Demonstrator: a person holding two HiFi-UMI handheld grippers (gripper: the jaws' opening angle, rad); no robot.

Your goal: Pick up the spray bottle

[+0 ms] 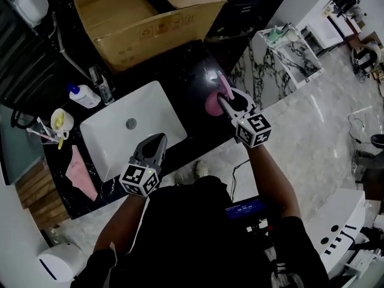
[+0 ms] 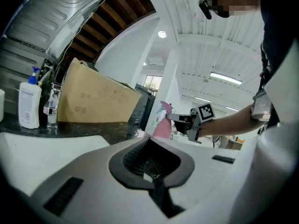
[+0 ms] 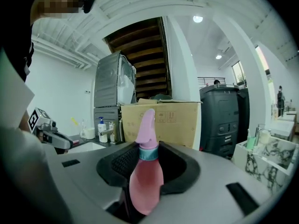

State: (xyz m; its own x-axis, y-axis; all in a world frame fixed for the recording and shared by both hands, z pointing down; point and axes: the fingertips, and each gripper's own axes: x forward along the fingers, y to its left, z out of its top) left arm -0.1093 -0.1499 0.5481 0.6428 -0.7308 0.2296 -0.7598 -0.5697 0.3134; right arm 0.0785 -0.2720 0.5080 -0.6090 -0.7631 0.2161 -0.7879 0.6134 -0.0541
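Note:
The pink spray bottle [image 1: 215,101] has a teal collar and a pink nozzle, and it hangs above the black counter's right end [image 1: 192,71]. My right gripper [image 1: 225,98] is shut on it. In the right gripper view the bottle [image 3: 145,181] stands upright between the pads, nozzle upward. The left gripper view shows that bottle [image 2: 162,125] and the right gripper [image 2: 180,119] out to the right. My left gripper [image 1: 155,141] hovers over the front edge of the white sink [image 1: 114,143]. Its fingers meet at the tip and hold nothing.
A large cardboard box [image 1: 144,17] fills the back of the counter. By the faucet [image 1: 102,87] stand a white pump bottle [image 1: 84,96] and a cup of toothbrushes [image 1: 60,122]. A pink cloth [image 1: 80,173] lies left of the sink. A marble-patterned organiser [image 1: 282,56] stands at the right.

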